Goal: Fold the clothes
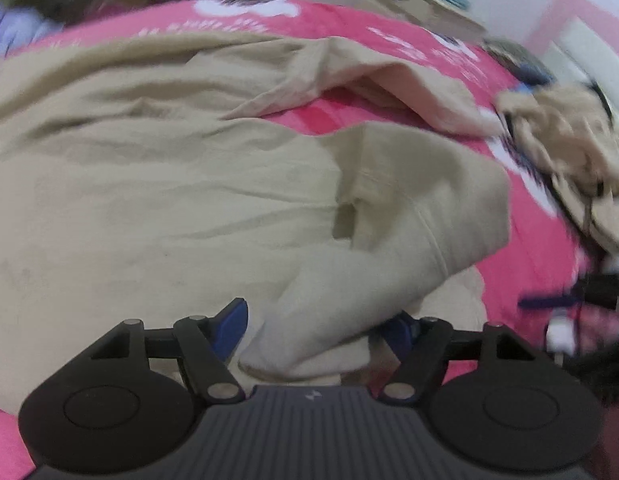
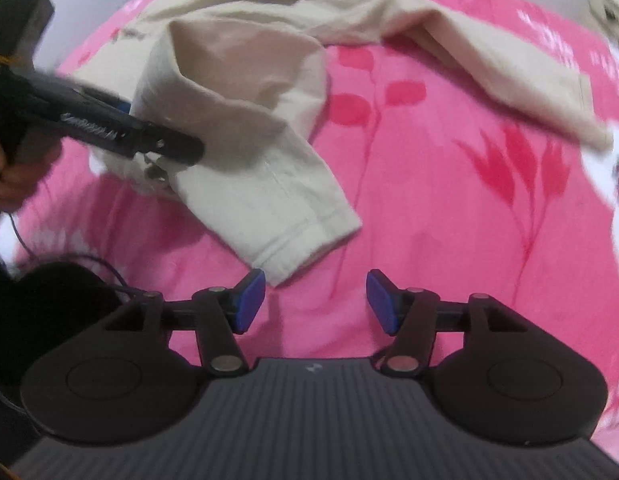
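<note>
Trousers (image 2: 245, 148) just beyond open right claw (image 2: 315, 300).

One beige garment (image 2: 245, 128) lies on one pink bedsheet (image 2: 449, 240). Two tongs are visible: the left tongs (image 1: 317, 326) and the right tongs (image 2: 315, 300). One cream dresser (image 1: 413, 0) stands behind.

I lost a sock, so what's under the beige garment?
Under the beige garment only the pink floral bedsheet shows around its edges. Anything beneath its folds is hidden.
</note>
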The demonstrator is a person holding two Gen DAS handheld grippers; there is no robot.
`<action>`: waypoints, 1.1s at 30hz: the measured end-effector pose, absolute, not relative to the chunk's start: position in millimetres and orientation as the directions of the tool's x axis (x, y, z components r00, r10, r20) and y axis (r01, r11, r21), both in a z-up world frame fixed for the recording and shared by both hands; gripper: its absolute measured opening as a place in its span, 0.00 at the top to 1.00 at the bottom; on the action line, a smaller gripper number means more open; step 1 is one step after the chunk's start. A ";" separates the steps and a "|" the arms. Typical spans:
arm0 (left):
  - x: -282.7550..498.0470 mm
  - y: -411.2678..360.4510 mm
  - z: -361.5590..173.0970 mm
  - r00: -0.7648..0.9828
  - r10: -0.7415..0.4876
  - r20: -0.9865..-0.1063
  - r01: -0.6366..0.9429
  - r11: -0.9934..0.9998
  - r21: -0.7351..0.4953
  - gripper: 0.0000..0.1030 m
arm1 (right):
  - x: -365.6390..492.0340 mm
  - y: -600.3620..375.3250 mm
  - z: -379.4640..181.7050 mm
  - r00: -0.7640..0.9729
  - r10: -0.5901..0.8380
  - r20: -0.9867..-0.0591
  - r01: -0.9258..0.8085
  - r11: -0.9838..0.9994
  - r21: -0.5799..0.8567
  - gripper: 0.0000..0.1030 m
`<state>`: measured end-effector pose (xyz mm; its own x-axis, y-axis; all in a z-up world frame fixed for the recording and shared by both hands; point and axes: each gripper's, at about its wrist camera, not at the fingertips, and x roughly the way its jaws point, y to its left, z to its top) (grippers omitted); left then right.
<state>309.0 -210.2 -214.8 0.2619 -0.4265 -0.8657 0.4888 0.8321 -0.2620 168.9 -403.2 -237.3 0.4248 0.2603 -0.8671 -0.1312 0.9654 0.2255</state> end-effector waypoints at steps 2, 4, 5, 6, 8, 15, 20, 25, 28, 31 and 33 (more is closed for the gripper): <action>320.0 -206.7 -216.8 0.260 -0.434 -0.863 0.444 0.847 -0.292 0.29 | 170.9 -410.2 -241.2 0.441 0.300 -0.846 -0.087 0.952 0.293 0.45; 330.4 -201.4 -218.2 0.263 -0.443 -0.857 0.399 0.859 -0.322 0.29 | 178.8 -415.9 -246.4 0.457 0.351 -0.817 -0.051 0.928 0.370 0.45; 335.1 -199.2 -219.0 0.265 -0.446 -0.855 0.377 0.864 -0.334 0.29 | 184.0 -418.3 -250.3 0.461 0.377 -0.803 -0.034 0.912 0.409 0.45; 340.4 -196.3 -220.3 0.265 -0.448 -0.854 0.353 0.869 -0.346 0.29 | 189.3 -420.7 -254.3 0.465 0.403 -0.789 -0.017 0.895 0.446 0.45; 349.8 -189.2 -223.1 0.269 -0.452 -0.851 0.301 0.878 -0.371 0.29 | 199.6 -424.8 -264.3 0.462 0.455 -0.761 0.021 0.852 0.523 0.45; 371.4 -172.0 -231.6 0.266 -0.480 -0.836 0.189 0.876 -0.443 0.30 | 215.6 -434.3 -287.3 0.527 0.534 -0.661 0.145 0.710 0.689 0.46; 378.5 -167.8 -233.2 0.267 -0.480 -0.836 0.173 0.877 -0.448 0.31 | 216.6 -439.4 -280.8 0.606 0.498 -0.621 0.152 0.693 0.704 0.81; 371.6 -153.8 -215.3 0.308 -0.527 -0.792 0.210 0.850 -0.484 0.29 | 208.1 -449.0 -234.7 0.682 0.424 -0.596 0.100 0.754 0.650 0.90; 363.3 -145.7 -206.0 0.337 -0.558 -0.759 0.264 0.829 -0.492 0.24 | 205.1 -474.1 -194.4 0.728 0.345 -0.593 0.091 0.808 0.582 0.90; 360.2 -147.4 -211.3 0.319 -0.518 -0.794 0.286 0.851 -0.441 0.25 | 203.9 -514.3 -159.7 0.755 0.243 -0.609 0.162 0.832 0.531 0.90; 358.9 -149.6 -217.0 0.306 -0.487 -0.818 0.294 0.865 -0.405 0.25 | 207.0 -541.2 -139.0 0.738 0.151 -0.657 0.229 0.861 0.455 0.90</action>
